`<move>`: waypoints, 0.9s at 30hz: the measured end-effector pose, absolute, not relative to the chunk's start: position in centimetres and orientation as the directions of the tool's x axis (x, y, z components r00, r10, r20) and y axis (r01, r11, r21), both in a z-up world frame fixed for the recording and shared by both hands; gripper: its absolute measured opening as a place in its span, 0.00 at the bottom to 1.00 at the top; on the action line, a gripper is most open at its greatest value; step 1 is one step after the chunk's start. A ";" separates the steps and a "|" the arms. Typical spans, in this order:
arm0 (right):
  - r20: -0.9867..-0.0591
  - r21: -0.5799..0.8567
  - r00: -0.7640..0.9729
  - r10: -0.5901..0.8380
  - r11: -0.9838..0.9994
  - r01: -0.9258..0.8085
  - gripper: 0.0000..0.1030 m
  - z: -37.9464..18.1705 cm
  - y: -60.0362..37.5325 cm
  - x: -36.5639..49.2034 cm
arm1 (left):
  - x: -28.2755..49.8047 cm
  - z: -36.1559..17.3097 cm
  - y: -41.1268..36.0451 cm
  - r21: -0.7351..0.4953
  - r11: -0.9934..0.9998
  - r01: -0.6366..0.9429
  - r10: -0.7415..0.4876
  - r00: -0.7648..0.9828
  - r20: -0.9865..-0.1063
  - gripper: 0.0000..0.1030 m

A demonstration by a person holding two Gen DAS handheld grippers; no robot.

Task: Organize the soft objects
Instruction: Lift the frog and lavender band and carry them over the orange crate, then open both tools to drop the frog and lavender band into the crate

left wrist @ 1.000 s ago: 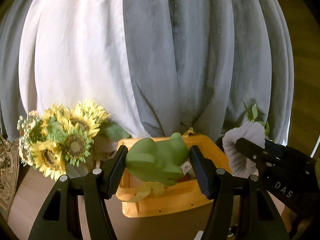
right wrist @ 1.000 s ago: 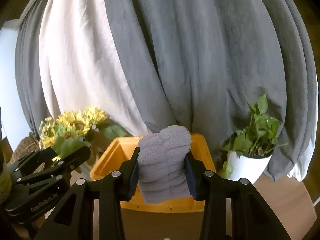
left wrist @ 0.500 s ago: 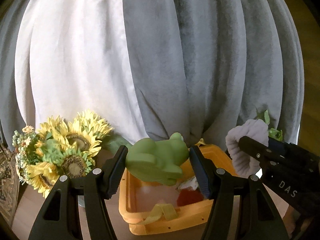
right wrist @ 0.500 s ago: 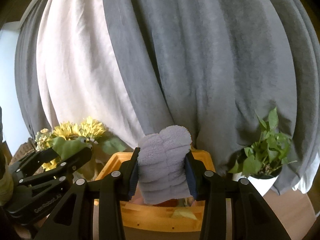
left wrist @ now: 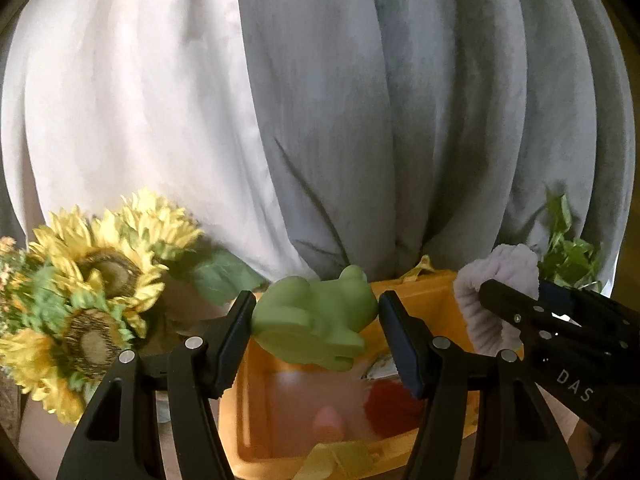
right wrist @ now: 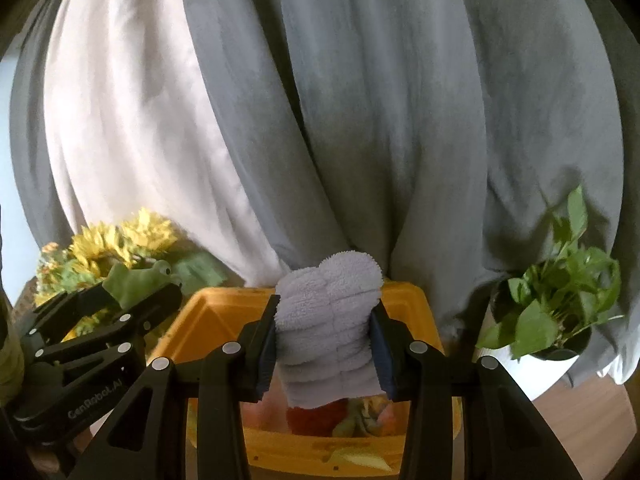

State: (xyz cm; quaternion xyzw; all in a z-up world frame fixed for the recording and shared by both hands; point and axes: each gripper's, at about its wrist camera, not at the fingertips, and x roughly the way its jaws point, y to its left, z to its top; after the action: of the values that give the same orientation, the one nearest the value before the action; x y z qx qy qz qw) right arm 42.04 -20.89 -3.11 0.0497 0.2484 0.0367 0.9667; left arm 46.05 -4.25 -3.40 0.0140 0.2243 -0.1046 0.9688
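Observation:
My left gripper (left wrist: pixel 316 320) is shut on a soft green frog toy (left wrist: pixel 316 316) and holds it above the near left part of a yellow bin (left wrist: pixel 420 292). My right gripper (right wrist: pixel 325 334) is shut on a folded lilac fleece cloth (right wrist: pixel 328 320) over the same yellow bin (right wrist: pixel 208 316). Each gripper shows in the other's view: the right one with the cloth (left wrist: pixel 496 300) at right, the left one with the frog (right wrist: pixel 136 280) at left. Inside the bin lie a red soft thing (left wrist: pixel 390 404), a pink one and yellow pieces.
A bunch of sunflowers (left wrist: pixel 88 292) stands left of the bin. A potted green plant (right wrist: pixel 560 312) in a white pot stands right of it. Grey and white curtains (left wrist: pixel 320 100) hang close behind. A wooden surface (right wrist: pixel 592 412) shows at lower right.
Both grippers have moved forward and tilted down over the bin, so its inside now shows. The holds on frog and cloth are unchanged.

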 end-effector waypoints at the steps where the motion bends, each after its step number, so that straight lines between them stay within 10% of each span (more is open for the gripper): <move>1: -0.487 0.117 0.868 0.096 0.992 -0.044 0.41 -3.5 -21.0 42.4 | 46.4 -3.7 -4.3 -0.018 0.978 0.208 -0.194 0.875 -0.444 0.61; 18: -0.602 0.110 0.795 0.077 0.994 -0.013 0.43 -8.2 -21.4 46.9 | 50.5 -8.7 -5.5 -0.004 0.977 0.213 -0.178 0.807 -0.564 0.61; 27: -0.602 0.098 0.797 0.049 0.995 0.012 0.63 -8.5 -21.7 47.0 | 50.1 -8.3 -5.2 0.017 0.982 0.188 -0.147 0.816 -0.559 0.83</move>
State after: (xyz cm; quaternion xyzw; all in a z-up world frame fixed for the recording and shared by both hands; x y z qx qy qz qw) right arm 47.00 -21.75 -8.47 0.0483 0.3185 0.0098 0.9466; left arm 50.05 -5.21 -8.33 0.0359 0.2902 -0.0879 0.9523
